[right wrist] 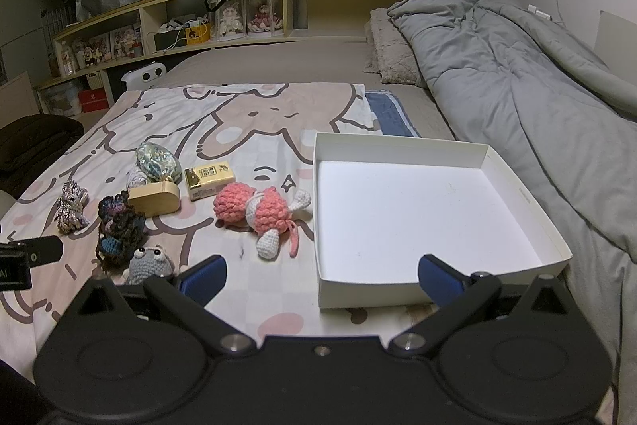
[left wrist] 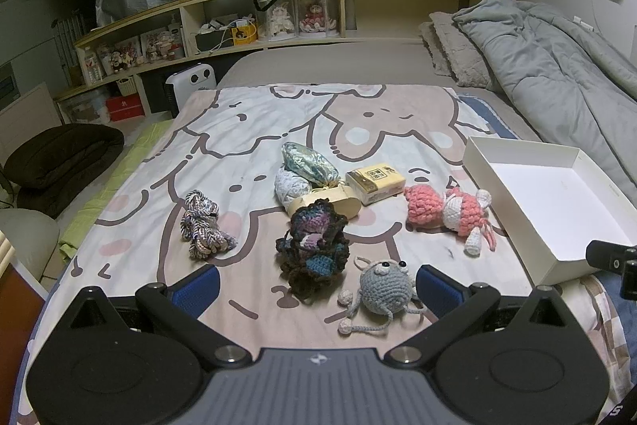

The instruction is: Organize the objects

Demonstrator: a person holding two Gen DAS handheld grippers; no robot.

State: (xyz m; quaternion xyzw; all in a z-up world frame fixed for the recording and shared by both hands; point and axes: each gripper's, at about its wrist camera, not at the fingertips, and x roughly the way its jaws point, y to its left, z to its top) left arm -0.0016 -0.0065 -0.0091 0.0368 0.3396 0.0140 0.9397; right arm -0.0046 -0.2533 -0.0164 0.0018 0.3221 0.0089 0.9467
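Observation:
On the cartoon bedspread lie a grey crochet toy (left wrist: pixel 383 285), a dark crochet piece (left wrist: pixel 314 245), a pink crochet doll (left wrist: pixel 450 212), a yellow tissue pack (left wrist: pixel 376 182), a beige oval case (left wrist: pixel 330 204), a shiny pouch (left wrist: pixel 308 162) and a cord bundle (left wrist: pixel 203 224). My left gripper (left wrist: pixel 318 287) stands open just before the grey toy and the dark piece, nothing held. My right gripper (right wrist: pixel 320 275) is open at the near edge of the empty white box (right wrist: pixel 398 210). The pink doll (right wrist: pixel 254 212) lies left of that box.
A rumpled grey duvet (right wrist: pixel 517 74) and pillow (right wrist: pixel 392 54) fill the right side of the bed. A wooden shelf (left wrist: pixel 247 22) with figurines runs behind the bed. A dark cushion (left wrist: pixel 59 154) sits on the floor at left.

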